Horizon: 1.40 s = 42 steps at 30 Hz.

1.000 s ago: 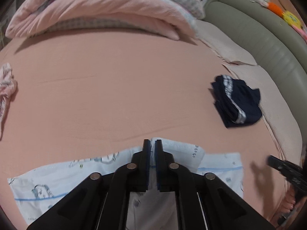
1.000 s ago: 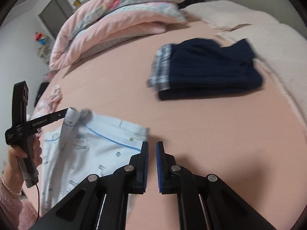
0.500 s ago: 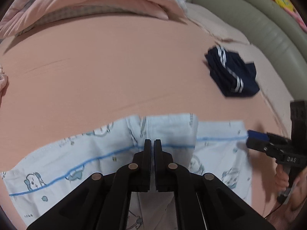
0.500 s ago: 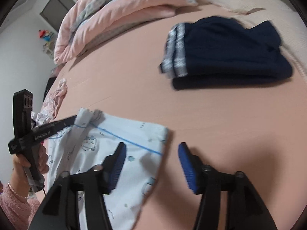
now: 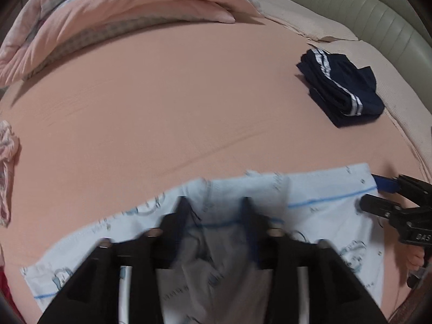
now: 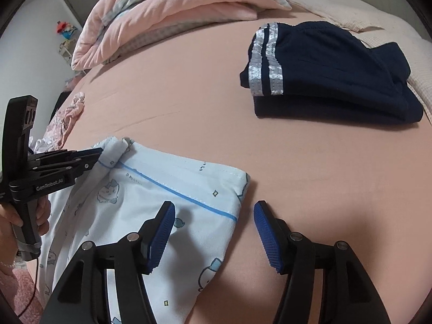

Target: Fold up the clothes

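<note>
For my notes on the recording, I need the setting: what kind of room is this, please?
Most likely a bedroom in a home. The clothes lie on a bed with a pink sheet, a folded pink quilt is piled at its far side, and a padded headboard runs along one edge.

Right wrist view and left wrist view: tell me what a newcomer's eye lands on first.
The light blue printed garment spread on the near edge of the pink bed sheet, with the right gripper open over its corner and the left gripper, jaws just opened, over its folded middle. Then the folded navy garment with silver stripes, lying farther back on the right, and the pink quilt heaped behind.
</note>
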Each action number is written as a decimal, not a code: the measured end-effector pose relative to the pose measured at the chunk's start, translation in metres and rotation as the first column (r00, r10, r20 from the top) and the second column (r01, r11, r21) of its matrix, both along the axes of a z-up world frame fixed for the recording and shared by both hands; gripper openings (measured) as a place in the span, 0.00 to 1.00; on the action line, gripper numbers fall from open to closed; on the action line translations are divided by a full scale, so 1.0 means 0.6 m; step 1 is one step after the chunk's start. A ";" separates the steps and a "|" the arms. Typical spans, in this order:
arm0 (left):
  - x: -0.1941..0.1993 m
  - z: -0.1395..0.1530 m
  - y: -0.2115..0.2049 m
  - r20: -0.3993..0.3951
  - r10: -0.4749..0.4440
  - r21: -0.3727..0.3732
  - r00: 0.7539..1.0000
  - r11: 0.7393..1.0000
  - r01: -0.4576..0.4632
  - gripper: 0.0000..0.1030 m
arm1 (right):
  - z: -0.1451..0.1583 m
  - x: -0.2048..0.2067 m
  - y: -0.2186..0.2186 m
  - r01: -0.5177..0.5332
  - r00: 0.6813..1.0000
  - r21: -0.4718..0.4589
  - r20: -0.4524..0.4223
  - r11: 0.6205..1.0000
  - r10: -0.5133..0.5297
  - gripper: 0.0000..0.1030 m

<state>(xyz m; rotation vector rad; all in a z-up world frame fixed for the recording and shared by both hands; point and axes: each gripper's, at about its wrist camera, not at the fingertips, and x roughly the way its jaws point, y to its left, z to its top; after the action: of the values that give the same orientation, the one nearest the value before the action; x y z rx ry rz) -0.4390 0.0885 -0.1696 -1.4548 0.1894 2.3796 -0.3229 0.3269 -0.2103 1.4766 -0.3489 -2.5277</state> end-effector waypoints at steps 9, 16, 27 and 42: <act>0.032 0.039 0.024 -0.135 -0.026 0.044 0.991 0.999 0.032 0.06 | 0.010 0.000 -0.020 -0.039 0.997 0.073 -0.057 0.997 0.044 0.06; 0.046 0.108 -0.012 -0.221 0.073 0.095 0.973 0.994 -0.053 0.06 | 0.041 0.022 -0.026 -0.073 0.996 0.177 -0.031 0.981 0.080 0.03; 0.073 0.126 -0.024 -0.236 0.038 0.227 0.971 0.974 0.017 0.06 | 0.052 -0.005 0.067 0.065 0.998 -0.129 -0.007 0.990 -0.066 0.29; 0.076 0.141 -0.034 -0.238 0.074 0.252 0.968 0.968 -0.011 0.06 | 0.084 0.029 0.008 0.014 0.991 -0.033 -0.134 0.999 -0.018 0.03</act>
<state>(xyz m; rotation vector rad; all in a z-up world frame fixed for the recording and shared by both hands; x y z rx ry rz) -0.3936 0.0682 -0.0852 -1.0595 -0.0808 2.5083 -0.3054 0.3314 -0.1596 1.2882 -0.3790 -2.6045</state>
